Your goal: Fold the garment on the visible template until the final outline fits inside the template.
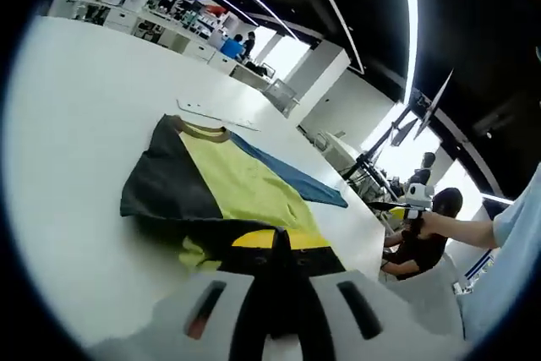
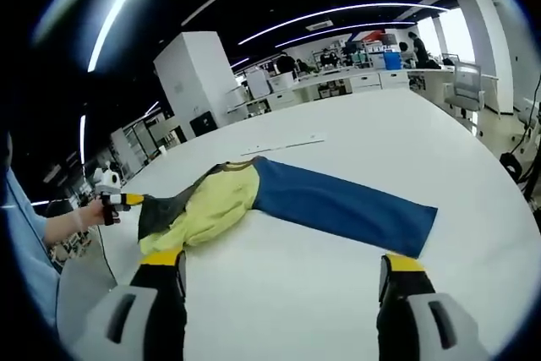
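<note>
- My left gripper (image 1: 279,247): jaws clamped on the garment's (image 2: 254,196) hem, lifting its edge.
- My right gripper (image 2: 283,272): jaws wide, nothing held, poised over the white table (image 2: 355,133).
- Garment: lies on the table, blue sleeve (image 2: 347,209) spread out.

I'm working in a big open-plan lab or tech office — a wide white table (image 2: 355,133) runs out ahead of me, and long strip lights (image 2: 338,13) cross a dark ceiling. Behind it stand rows of white benches (image 2: 355,80) loaded with gear (too small to make out), a blue bin (image 2: 390,60) and a few people (image 1: 245,42) at work. Bright windows (image 1: 406,154) line one side — with stands (image 1: 372,162) near them.
</note>
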`<state>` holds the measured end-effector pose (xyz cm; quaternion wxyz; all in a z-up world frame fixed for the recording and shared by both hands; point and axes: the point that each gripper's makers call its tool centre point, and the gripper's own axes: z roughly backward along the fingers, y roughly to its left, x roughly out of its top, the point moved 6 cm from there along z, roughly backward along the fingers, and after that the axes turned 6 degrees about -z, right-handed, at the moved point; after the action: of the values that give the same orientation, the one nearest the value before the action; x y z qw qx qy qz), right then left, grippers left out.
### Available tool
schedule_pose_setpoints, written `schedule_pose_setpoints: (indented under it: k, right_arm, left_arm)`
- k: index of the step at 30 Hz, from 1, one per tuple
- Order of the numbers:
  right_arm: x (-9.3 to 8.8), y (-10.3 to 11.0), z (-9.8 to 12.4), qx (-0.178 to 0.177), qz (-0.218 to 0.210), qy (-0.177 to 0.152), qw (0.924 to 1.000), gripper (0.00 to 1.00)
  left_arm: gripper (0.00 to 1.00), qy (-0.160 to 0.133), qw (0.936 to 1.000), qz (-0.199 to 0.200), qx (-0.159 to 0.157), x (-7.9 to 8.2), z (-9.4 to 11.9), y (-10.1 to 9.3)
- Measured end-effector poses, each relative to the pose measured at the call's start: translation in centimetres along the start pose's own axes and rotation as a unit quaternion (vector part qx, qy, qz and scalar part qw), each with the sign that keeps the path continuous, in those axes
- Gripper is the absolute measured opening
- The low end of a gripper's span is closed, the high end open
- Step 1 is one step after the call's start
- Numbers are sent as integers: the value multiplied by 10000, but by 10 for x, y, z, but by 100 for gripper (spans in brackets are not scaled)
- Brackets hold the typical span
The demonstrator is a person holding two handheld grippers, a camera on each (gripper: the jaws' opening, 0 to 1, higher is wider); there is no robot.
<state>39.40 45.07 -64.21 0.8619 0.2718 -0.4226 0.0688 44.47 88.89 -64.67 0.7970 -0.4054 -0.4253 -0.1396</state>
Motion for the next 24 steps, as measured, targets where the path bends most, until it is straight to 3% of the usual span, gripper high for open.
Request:
schedule_pose_setpoints:
  k: [8,14,24]
  right_arm:
    - [-2,0,3,-15,-6,24,10000,95]
    - [-8,-1,6,-47,-35,48,10000,95]
    - [-17,-3,12,-121,-160,41,9998,95]
  left_arm:
    - [0,390,9991,43,-166,-3,-40,6]
    - [0,698,9974,70,-139,-20,-63,11]
    - [0,884,9959,185,-55,-35,-70,18]
